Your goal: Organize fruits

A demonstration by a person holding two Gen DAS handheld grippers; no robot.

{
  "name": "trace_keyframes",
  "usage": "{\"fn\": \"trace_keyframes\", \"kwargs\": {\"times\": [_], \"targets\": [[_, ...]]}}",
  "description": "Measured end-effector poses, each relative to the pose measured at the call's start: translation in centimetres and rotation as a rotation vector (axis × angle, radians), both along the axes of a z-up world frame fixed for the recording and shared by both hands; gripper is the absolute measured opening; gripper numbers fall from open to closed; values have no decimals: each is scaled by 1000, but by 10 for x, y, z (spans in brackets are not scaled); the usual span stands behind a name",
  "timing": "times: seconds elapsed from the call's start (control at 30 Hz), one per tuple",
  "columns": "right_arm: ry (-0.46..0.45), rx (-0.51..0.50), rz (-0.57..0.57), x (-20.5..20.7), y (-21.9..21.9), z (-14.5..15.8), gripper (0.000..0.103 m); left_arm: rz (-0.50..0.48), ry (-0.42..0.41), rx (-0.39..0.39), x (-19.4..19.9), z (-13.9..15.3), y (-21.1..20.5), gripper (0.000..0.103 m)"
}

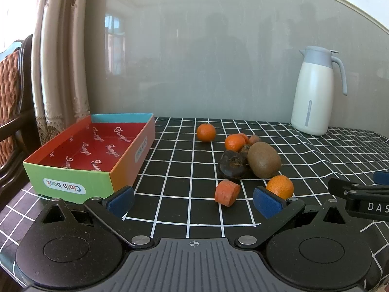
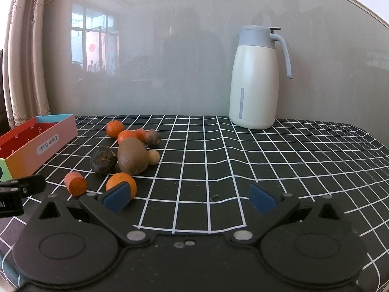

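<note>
— Lettering is showing on the box [image 1: 97, 155] at the left of the left wrist view: we are reading "Cloth book" upside down on its green end wall, and a script word is repeating across the red floor, too curly for us to make out. "DAS" is showing on the right gripper's black body at the right edge of that view.

— What are we seeing of the surface and the room?

— We are looking at a black tablecloth [image 2: 218, 160] with a white grid, rippling a little toward the right of the right wrist view. A glossy grey wall panel [image 2: 170, 60] is reflecting a window at upper left. A cream jug [image 2: 255, 82] with a grey-blue lid and handle is standing at the back, and a beige curtain [image 1: 60, 48] is hanging at the left edge.

— And the fruit?

— It is lying in a loose cluster at centre, just right of the box. A brown fuzzy kiwi [image 1: 263, 159] is touching a dark wrinkled fruit [image 1: 231, 168]; a carrot chunk [image 1: 227, 192] and a tangerine [image 1: 280, 186] are lying nearest us, with more tangerines behind.

— The grippers?

— We are holding the left gripper [image 1: 194, 202] spread wide, nothing between its blue pads. The right gripper [image 2: 189, 199] is likewise gaping and empty, its left pad overlapping the near tangerine in the picture.
</note>
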State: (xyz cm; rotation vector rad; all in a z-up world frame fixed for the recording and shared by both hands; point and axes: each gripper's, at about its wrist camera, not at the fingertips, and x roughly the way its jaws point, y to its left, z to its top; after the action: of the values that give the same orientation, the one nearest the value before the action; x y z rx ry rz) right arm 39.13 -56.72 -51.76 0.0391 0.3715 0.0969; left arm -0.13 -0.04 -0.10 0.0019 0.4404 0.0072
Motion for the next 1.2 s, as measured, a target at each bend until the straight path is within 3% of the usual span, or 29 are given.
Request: {"fn": "trace_keyframes", "kwargs": {"times": [1.2], "targets": [[5, -4, 2, 1, 2, -2, 103, -1, 1, 8, 1, 0, -2, 103]]}}
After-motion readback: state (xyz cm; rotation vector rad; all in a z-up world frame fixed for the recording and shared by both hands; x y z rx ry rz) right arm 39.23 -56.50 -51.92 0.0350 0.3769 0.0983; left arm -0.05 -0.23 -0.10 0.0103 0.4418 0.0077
